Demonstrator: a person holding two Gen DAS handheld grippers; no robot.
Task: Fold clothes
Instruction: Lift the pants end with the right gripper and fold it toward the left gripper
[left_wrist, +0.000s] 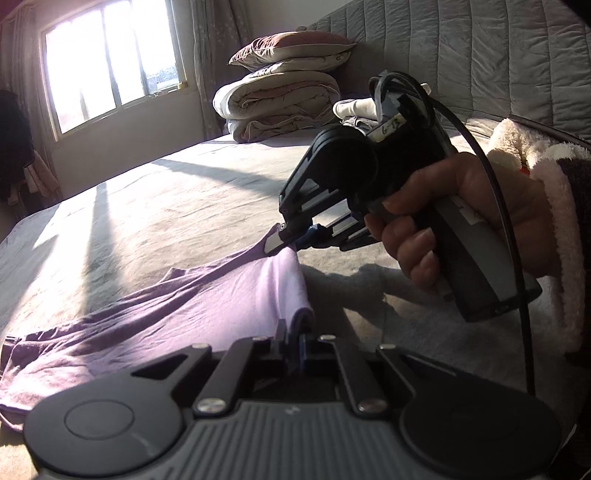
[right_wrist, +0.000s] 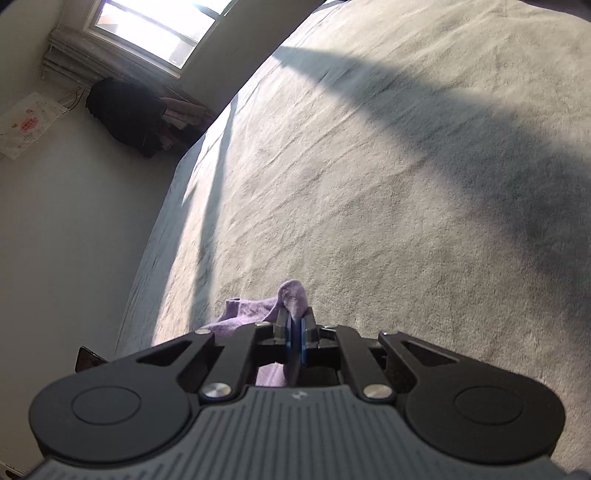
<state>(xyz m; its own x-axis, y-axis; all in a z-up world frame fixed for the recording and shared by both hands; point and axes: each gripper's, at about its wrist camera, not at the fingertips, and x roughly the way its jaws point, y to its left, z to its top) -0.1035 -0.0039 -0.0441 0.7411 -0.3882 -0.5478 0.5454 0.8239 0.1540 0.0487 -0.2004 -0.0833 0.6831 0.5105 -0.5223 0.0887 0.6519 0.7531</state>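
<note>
Lilac fabric fills the near part of the left wrist view: a thin purple jersey garment lies spread over the pale grey bed cover, its far end trailing toward the left edge of the bed and cut off by the frame there. What kind of garment it is cannot be made out. The left claw is pressed together on a near hem of the garment, the cloth rising in a small fold between its fingers. Just beyond, the right claw pinches another edge of the same garment and holds it lifted off the bed, so the fabric hangs taut between the two claws. A hand in a fluffy white cuff grips the handle.

From the right wrist view only a bunched tuft of the garment shows, clamped between the blue pads; the rest is hidden beneath the tool body. Near the bed's head, a stack of folded quilts topped with a maroon pillow sits before the grey quilted headboard. A bright window washes out detail outside.
</note>
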